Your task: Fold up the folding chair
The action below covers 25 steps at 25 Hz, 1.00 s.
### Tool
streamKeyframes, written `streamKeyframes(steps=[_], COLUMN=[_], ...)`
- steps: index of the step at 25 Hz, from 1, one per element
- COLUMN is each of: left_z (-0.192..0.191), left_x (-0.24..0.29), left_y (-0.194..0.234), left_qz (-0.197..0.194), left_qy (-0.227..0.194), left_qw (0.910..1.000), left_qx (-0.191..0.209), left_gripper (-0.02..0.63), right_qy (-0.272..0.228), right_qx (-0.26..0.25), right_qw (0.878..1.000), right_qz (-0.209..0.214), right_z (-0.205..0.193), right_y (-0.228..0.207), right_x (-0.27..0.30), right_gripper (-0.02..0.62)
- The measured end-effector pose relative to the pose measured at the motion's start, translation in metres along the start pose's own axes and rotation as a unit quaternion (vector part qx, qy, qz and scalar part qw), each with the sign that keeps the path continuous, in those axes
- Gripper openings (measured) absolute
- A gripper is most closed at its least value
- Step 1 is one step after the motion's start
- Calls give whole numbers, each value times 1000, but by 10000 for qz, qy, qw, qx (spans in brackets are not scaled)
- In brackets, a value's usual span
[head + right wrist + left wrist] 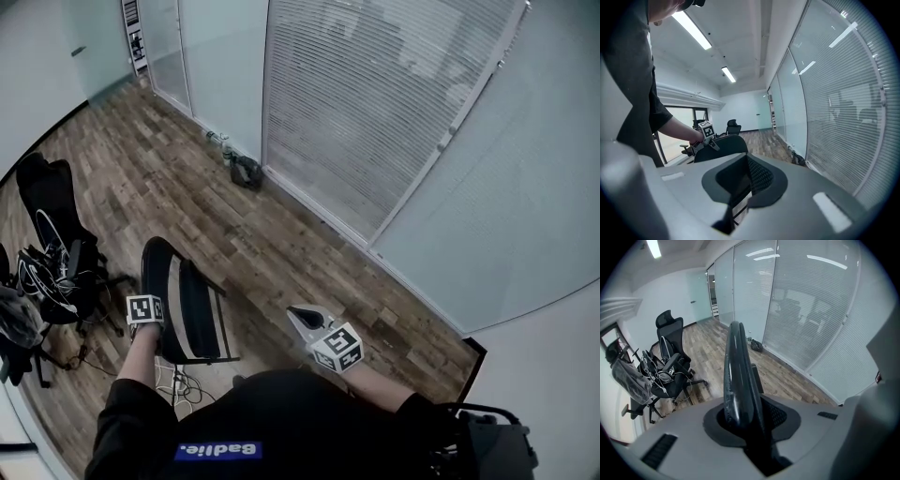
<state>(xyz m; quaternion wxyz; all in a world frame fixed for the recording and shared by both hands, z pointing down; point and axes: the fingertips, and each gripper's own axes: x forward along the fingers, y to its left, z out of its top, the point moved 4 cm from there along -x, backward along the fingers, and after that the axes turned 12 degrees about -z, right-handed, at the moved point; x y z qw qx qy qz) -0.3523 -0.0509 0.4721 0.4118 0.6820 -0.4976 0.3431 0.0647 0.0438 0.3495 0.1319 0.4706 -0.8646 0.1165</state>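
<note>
We note the folding chair (195, 317) standing on the wood floor (281, 253) right in front of the person, at the lower left of the head view, near a black office chair (54, 239) draped with cables. Seen from above, the folding chair shows as a narrow, dark, upright shape with a pale strip along one side; we cannot tell whether the seat lies fully flat against the back. The left gripper (152, 321) points steeply down onto the chair's top edge. In the left gripper view, the chair's black rounded edge (738, 376) runs straight up from between the jaws, which are clamped on it. The right gripper (300, 314) is held to the right of the chair and apart from it, angled only slightly downward. In the right gripper view, its jaws are closed together with nothing between them, and beyond them we see the chair's back (723, 147) with the left gripper's marker cube (707, 130) on top. A glass partition with blinds (375, 103) runs along the far side of the floor, and a small dark object (247, 172) lies at its foot.
</note>
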Motion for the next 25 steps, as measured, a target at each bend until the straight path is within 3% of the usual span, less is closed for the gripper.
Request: streamKeyframes(steps=[25], left_z=[-4], left_x=[-5], left_y=[12], left_qz=[101], left_qy=[-8], left_qw=[9999], left_qx=[6], left_gripper=[86], right_qy=[-115], right_qx=[-41], right_qw=[9999], right_qz=[23], right_z=[-4], right_y=[14], right_x=[-9], right_gripper=[2])
